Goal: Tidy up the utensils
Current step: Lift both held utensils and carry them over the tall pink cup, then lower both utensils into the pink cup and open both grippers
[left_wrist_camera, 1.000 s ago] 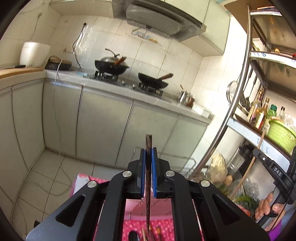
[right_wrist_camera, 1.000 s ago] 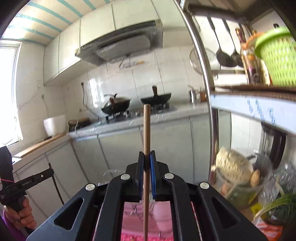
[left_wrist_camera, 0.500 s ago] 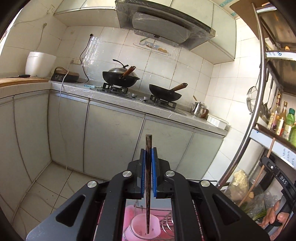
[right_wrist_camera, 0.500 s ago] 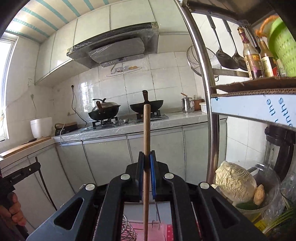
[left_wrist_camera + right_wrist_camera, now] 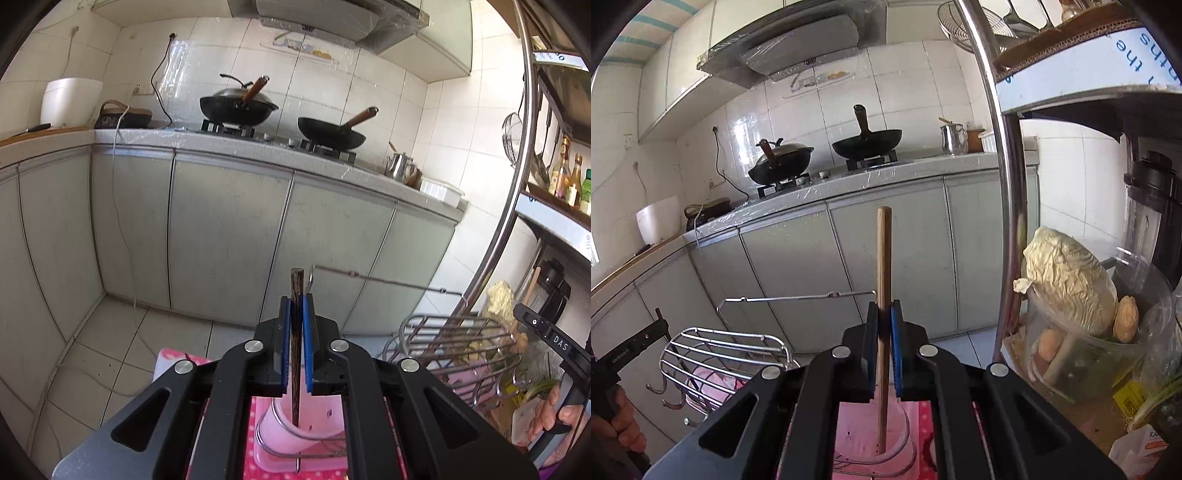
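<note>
Two chopsticks are in play, one per gripper, and each is held upright so it can drop end-first into a cup. The left gripper (image 5: 296,343) has its blue-padded fingers (image 5: 285,343) clenched on a dark chopstick (image 5: 296,354), gripped high on the shaft so that only a short stub stands above the pads. Its lower end hangs inside the mouth of the pink utensil cup (image 5: 295,432), which sits in a wire ring on a pink tray (image 5: 266,461). That vertical hold looks deliberate: the cup's opening is narrow, and a tilted stick would likely catch the rim or the ring.

The right gripper (image 5: 884,347) is closed in the same way on a pale wooden chopstick (image 5: 883,280), but lower on its length, leaving a long part standing free above the fingers. Its tip reaches down into a pink cup (image 5: 875,439); whether it touches the bottom I cannot tell. It appears to be the same cup seen from the other side.

Beside the cup stands a wire dish rack (image 5: 454,347), and a steel shelf post (image 5: 1004,192) rises close on the right. Both sticks seem ready for release; opening the fingers should let them fall and lean against the cup wall.
</note>
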### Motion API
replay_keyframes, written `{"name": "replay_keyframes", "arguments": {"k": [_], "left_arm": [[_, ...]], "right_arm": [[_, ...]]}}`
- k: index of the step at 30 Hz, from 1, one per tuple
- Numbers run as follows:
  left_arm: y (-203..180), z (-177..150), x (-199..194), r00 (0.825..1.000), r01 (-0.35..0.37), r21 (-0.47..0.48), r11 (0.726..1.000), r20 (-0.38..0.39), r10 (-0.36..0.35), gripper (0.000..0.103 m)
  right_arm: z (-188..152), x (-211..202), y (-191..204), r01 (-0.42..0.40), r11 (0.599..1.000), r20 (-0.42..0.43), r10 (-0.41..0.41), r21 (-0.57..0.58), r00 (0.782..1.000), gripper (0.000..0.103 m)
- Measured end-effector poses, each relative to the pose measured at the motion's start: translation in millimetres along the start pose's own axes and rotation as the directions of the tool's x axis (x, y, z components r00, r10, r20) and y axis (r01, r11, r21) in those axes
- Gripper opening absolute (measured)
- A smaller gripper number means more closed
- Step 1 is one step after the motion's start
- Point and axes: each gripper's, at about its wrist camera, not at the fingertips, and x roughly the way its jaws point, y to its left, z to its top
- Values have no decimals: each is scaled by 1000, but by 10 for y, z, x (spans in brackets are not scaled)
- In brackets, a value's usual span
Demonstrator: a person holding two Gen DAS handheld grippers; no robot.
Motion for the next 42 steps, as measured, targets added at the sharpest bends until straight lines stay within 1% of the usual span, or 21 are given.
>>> {"name": "replay_keyframes", "arguments": {"k": [7,14,15,17,18,19,20,21,22,26,31,34,37,39,42], "left_arm": [[31,-138,109,997,3,-18,1000,-75,-4,6],[53,-202,161,994,-13,-29,999,-111,10,6],[52,-204,166,993,-15,-29,999,-115,12,6],[52,-198,171,992,-22,-29,999,-121,18,8],[52,-195,174,992,-22,-30,999,-126,18,12],[60,-184,174,991,-22,-35,999,-131,17,17],[69,-176,166,991,-24,-40,999,-134,18,27],[82,-166,149,991,-25,-47,999,-133,18,34],[86,-157,124,992,-22,-52,998,-129,16,35],[108,-99,-8,994,-23,-64,998,-108,16,39],[136,-98,-273,996,-10,-70,997,-89,3,39],[129,-180,-423,994,2,-59,998,-109,-9,39],[118,-314,-544,990,9,-43,999,-139,-15,39],[121,-420,-595,986,13,-37,999,-167,-19,39],[149,-628,-632,971,28,-57,998,-234,-41,39]], "right_arm": [[-132,101,-42,6,1000,-78,-5,11,997,6],[-219,190,-83,-1,1000,-149,5,26,989,9],[-231,203,-89,0,1000,-160,4,29,987,10],[-249,223,-104,-2,999,-178,9,41,984,19],[-251,225,-115,-4,999,-185,13,48,983,30],[-256,218,-124,-5,999,-186,15,54,982,35],[-255,200,-131,-5,998,-181,15,58,983,36],[-244,187,-141,-7,998,-179,17,59,984,37],[-237,163,-146,-7,998,-177,18,60,984,39],[-210,9,-151,-13,998,-166,25,69,986,40],[-235,-281,-131,-24,997,-141,35,79,989,40],[-334,-458,-107,-35,996,-139,47,84,989,40],[-482,-581,-66,-49,996,-160,62,81,985,40],[-603,-637,-16,-61,996,-184,74,72,980,40],[-831,-672,81,-78,996,-239,87,48,967,40]]}}
